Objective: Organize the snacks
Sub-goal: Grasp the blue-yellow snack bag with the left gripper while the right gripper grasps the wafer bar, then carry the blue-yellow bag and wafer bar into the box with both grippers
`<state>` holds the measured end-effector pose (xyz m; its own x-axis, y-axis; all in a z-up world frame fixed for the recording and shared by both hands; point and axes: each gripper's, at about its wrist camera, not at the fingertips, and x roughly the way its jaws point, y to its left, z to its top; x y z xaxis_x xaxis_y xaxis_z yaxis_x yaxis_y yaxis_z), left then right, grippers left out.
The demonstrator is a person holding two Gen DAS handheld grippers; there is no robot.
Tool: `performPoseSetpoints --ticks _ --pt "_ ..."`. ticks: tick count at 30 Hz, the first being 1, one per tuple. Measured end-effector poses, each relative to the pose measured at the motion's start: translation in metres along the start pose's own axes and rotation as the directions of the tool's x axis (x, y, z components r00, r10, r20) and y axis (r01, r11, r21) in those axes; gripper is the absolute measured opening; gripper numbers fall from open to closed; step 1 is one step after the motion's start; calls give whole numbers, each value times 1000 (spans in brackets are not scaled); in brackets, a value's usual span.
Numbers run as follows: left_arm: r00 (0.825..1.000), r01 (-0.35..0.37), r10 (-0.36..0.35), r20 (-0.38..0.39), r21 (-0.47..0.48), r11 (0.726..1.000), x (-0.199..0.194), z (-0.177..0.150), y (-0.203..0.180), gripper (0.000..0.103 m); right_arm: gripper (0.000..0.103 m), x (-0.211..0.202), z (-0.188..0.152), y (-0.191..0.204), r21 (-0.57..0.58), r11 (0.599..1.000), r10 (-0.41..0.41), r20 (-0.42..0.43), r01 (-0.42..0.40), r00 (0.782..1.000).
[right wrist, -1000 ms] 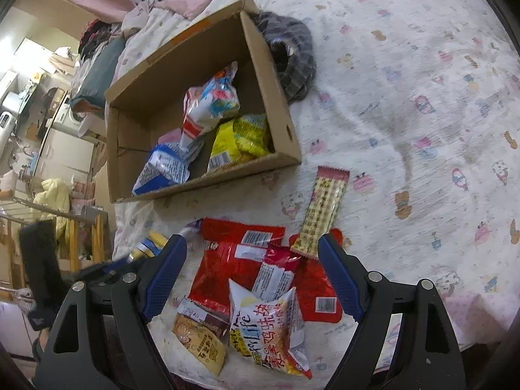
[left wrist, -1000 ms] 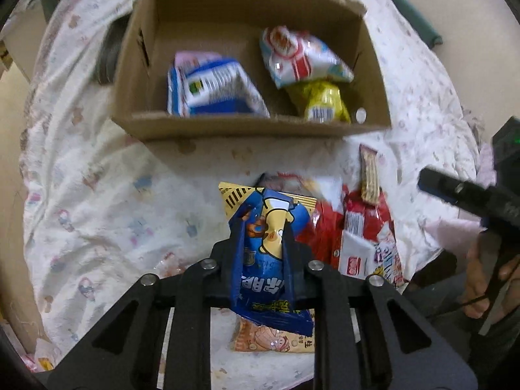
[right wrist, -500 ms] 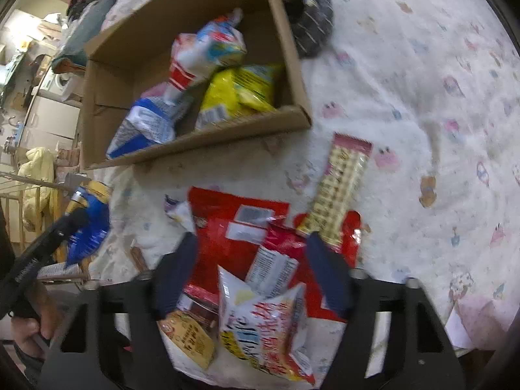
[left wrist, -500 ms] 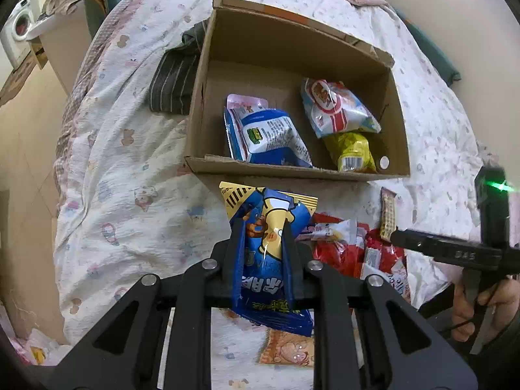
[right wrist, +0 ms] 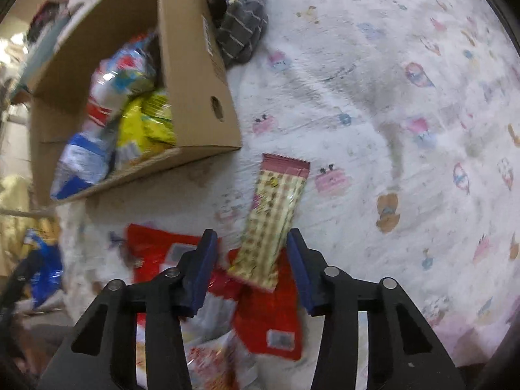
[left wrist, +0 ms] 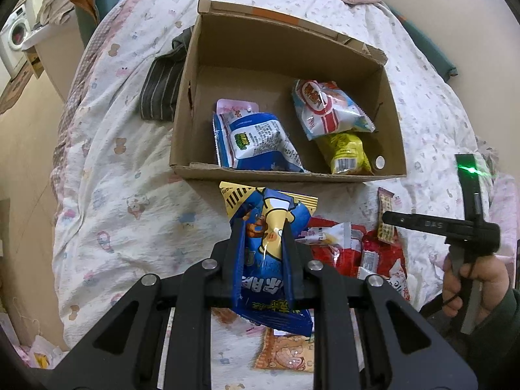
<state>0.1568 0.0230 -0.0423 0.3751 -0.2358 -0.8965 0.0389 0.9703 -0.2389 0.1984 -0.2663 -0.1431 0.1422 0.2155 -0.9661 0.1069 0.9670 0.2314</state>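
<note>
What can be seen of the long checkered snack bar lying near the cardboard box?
The checkered snack bar is a long, narrow, sealed wrapper, cream with a brown check and small pictures, its far end a dusty-pink band with a crimped edge. It lies flat on the printed bedsheet, angled. Its near end rests on a red packet and sits between the closing jaws of the right gripper, whose pads do not yet press it. It is apart from the cardboard box.
</note>
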Motion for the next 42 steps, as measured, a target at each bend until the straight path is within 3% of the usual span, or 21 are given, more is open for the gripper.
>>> performPoseSetpoints --ticks 3,6,13,20,25,31,36,39,42 --pt "1000 -6 6 -14 -1 1000 4 -2 1 17 34 10 3 4 -22 999 -26 -17 26 1000" --pt "1000 -8 8 -16 -1 1000 5 -2 1 17 32 11 2 4 -25 999 -25 -6 25 1000" --pt "1000 -14 14 -6 -5 1000 4 -2 1 17 30 -17 -2 -13 4 997 74 55 -75 996" --pt "1000 -28 28 10 -20 999 2 -1 2 17 30 -57 -7 -33 42 994 89 145 -96 985" --pt "999 3 0 53 -55 998 -14 1 7 17 30 -81 -9 -44 99 965 219 208 -244 953" --pt "986 -18 27 163 -57 998 -45 18 4 17 30 -118 -2 -9 -10 959 272 310 -283 911" --pt "966 -69 73 246 -26 997 -63 42 -1 17 30 -136 20 30 -132 960 278 360 -246 891" --pt "959 -87 88 269 -17 996 -63 60 -2 17 30 -136 35 45 -158 962 267 369 -223 890" --pt "965 -56 61 256 -27 998 -55 75 -1 17 30 -127 56 61 -174 963 256 358 -206 898"
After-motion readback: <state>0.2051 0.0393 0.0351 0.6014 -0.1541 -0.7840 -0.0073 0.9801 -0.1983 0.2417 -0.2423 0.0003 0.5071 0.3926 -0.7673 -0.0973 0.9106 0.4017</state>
